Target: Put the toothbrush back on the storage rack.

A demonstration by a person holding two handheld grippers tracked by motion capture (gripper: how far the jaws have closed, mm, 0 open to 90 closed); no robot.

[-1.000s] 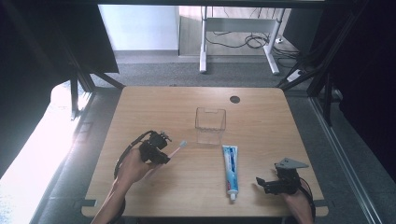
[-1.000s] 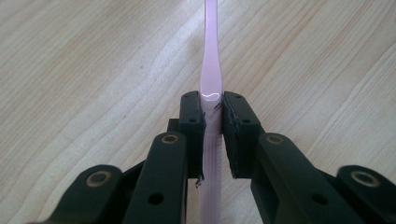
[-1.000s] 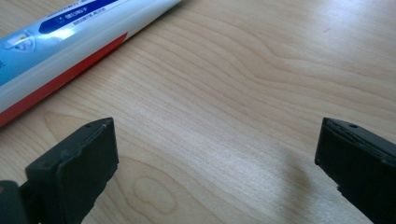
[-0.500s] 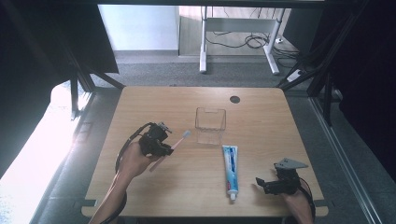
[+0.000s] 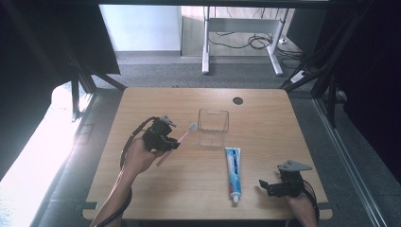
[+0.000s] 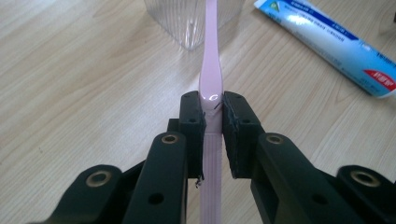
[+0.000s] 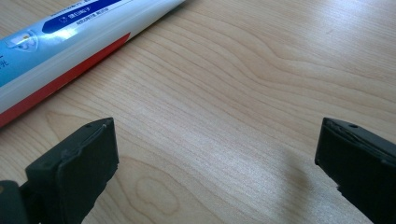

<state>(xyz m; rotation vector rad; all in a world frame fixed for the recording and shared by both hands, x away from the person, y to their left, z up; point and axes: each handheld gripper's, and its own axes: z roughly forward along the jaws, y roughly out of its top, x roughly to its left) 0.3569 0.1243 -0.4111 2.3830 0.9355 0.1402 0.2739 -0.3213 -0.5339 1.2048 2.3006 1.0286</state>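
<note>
1. Toothbrush (image 5: 176, 143): you hold this pink item in your left gripper (image 5: 163, 138), left of centre in the high view, raised off the table (image 5: 265, 109).
2. In the left gripper view, both pads clamp the toothbrush (image 6: 211, 79) handle, and the shaft runs straight up the frame.
3. The brush head points toward the clear container (image 5: 213, 126), which stands just right of it near the centre of the high view. In the left gripper view, the container (image 6: 187, 23) sits at the top edge, behind the shaft.
4. Your right gripper (image 5: 276, 186) rests at the lower right of the high view, jaws spread wide with nothing between them.
5. The toothpaste tube (image 5: 233, 172) lies flat just left of that gripper, and appears at the upper left of the right gripper view (image 7: 70, 32).
</note>
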